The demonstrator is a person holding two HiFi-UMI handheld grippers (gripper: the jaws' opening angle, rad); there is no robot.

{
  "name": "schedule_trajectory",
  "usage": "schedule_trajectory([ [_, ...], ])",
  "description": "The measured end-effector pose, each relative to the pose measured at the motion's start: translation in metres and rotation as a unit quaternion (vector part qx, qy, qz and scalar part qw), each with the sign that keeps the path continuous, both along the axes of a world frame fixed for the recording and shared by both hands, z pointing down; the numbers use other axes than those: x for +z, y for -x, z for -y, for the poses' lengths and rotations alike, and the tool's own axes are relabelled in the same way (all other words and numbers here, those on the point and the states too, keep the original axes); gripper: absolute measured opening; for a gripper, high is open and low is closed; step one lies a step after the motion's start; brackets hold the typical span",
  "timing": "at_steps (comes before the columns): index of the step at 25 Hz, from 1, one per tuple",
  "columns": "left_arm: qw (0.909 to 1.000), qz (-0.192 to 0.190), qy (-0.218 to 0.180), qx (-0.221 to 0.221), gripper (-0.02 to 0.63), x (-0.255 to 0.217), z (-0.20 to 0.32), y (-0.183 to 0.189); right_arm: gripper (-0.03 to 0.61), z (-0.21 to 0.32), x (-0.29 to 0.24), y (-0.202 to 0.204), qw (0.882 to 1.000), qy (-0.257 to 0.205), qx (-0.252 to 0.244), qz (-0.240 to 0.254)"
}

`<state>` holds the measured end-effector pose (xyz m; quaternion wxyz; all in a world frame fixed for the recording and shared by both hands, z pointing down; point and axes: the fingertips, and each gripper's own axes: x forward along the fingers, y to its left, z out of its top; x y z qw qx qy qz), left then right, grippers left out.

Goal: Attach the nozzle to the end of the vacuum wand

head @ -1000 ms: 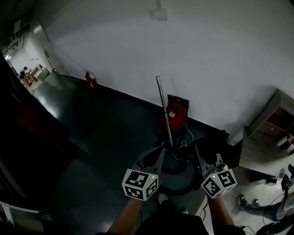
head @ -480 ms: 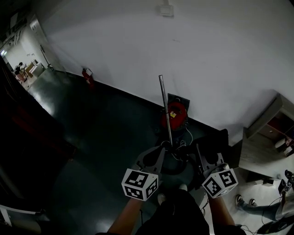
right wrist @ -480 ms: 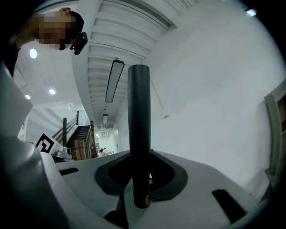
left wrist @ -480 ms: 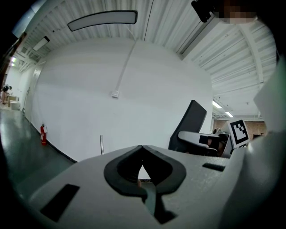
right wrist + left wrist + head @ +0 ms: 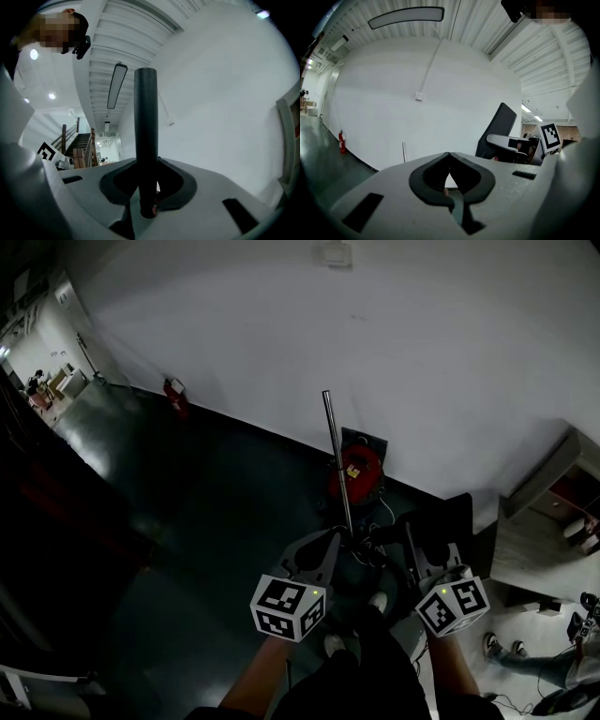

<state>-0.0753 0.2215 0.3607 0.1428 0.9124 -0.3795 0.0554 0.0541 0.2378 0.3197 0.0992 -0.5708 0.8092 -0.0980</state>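
Nozzle [image 5: 146, 126] in right tongs [image 5: 149, 187], left tongs [image 5: 449, 157] — closed

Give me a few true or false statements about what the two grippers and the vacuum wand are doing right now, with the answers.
1. The right gripper grips an upright black tube. True.
2. The left gripper has its jaws wide apart. False: they are together, with nothing between them.
3. The metal wand stands upright near the red vacuum cleaner. True.
4. The black tube already sits on the metal wand's top end. False: that end is bare; the tube is in the right gripper.
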Motion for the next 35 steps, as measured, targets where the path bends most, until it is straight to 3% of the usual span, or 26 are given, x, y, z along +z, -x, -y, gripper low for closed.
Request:
schedule_trajectory([
  [15,0.9997,0.014,0.013,0.014,0.002,0.018,0.083,-0.042,0.091,0.089,0.023,-0.033,1.000,0.011,0.003,0.022],
  [27,0.9992,0.033,0.022,-0.007,0.002,0.019,0.177,-0.091,0.091,0.189,0.021,-0.071,0.999,0.009,-0.036,0.034],
  [35,0.9984,0.048,0.025,-0.017,0.003,0.030,0.234,-0.101,0.090,0.240,0.027,-0.086,0.998,0.008,-0.044,0.045],
])
